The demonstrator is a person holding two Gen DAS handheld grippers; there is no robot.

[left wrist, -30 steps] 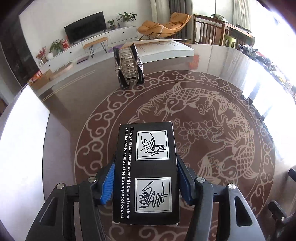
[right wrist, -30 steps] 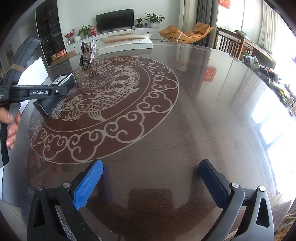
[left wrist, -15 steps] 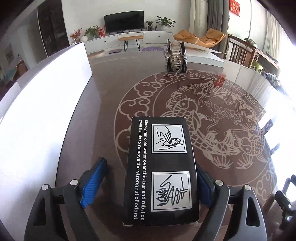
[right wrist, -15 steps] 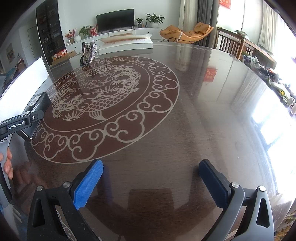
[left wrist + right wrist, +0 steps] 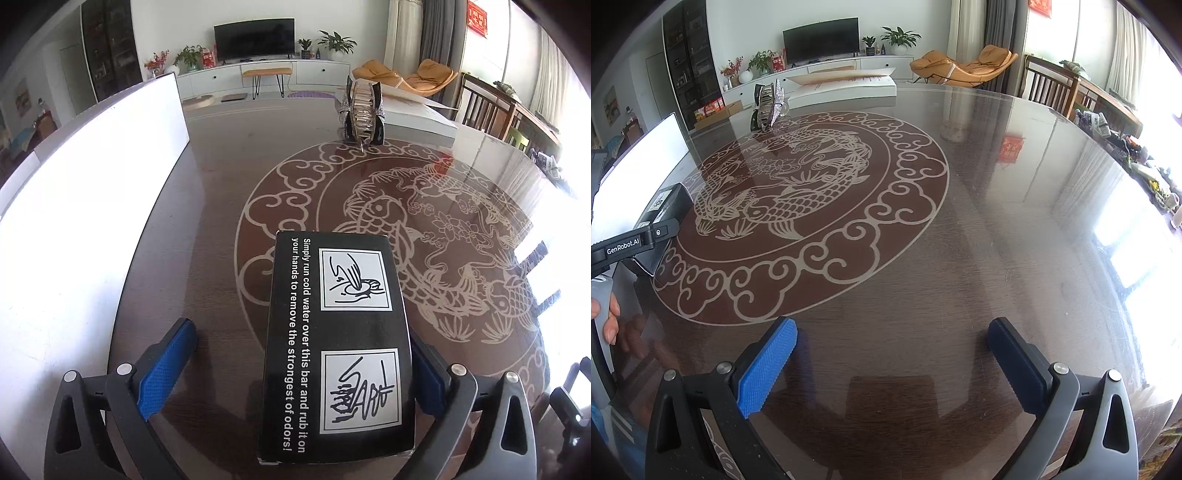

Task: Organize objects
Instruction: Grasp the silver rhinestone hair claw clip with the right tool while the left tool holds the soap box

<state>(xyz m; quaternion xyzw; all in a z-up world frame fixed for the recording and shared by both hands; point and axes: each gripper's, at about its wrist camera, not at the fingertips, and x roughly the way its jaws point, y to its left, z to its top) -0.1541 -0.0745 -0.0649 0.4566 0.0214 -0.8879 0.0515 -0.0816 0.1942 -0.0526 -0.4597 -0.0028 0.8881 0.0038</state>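
Sparkly shoe beyond black box

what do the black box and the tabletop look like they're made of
The black rectangular box with white printed text looks like matte printed cardboard: crisp folded edges, flat ink, little glare. The dark round wooden table with the pale fish-and-cloud pattern shows brown wood grain under what seems a glossy glass or lacquer top, since it mirrors the windows and a red hanging; which one is unclear.

Black printed box flat on table – silvery bracelet stand upright beyond
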